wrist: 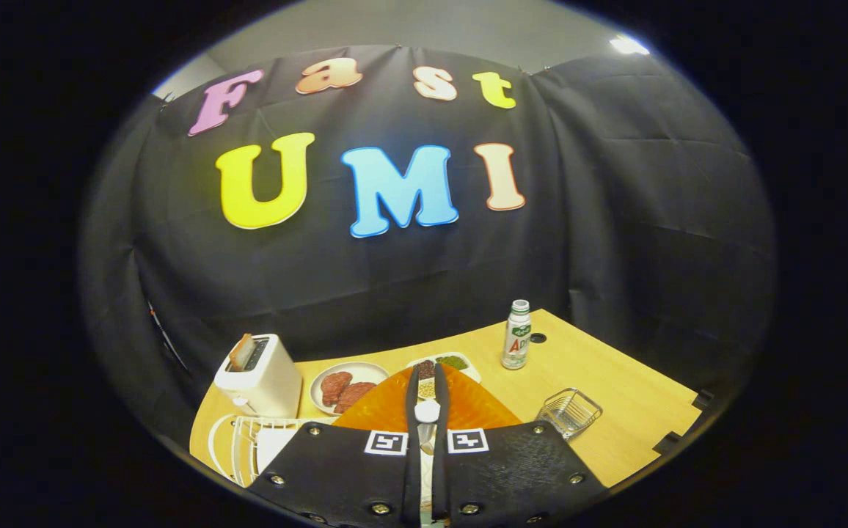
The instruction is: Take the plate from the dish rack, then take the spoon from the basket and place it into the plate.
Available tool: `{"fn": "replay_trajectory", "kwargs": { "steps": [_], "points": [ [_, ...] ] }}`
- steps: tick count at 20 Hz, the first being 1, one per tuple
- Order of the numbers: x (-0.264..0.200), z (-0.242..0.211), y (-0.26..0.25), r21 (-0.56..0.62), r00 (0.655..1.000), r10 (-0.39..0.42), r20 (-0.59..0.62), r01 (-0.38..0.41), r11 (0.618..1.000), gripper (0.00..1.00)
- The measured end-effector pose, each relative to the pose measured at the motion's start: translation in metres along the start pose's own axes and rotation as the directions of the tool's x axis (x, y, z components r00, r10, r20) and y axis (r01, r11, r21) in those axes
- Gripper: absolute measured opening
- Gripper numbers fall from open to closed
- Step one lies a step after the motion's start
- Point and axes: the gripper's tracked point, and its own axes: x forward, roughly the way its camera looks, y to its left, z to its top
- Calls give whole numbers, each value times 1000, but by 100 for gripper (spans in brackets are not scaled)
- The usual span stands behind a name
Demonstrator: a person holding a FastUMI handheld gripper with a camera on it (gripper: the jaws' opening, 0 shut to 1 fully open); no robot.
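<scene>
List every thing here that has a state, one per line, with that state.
gripper: shut on the spoon
spoon: held between the fingers, above the orange plate
orange plate: on the table, out of the rack
dish rack: holds a white dish
wire basket: empty
toaster: bread in slot
bottle: upright, capped

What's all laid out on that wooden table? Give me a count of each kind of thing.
Toaster: 1
Plates: 3, the orange plate under the hand-held gripper, the white plate of meat patties, and a divided food plate
Bottle: 1
Wire basket: 1
White dish rack: 1
Spoon, pinched between the closed fingers: 1
Total: 8
</scene>
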Motion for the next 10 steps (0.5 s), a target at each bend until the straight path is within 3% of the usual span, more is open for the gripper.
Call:
{"fn": "replay_trajectory", "kwargs": {
  "steps": [10],
  "points": [
    [-64, -56, 51, -61, 988, 128, -84, -133, 989, 6]
  ]
}}
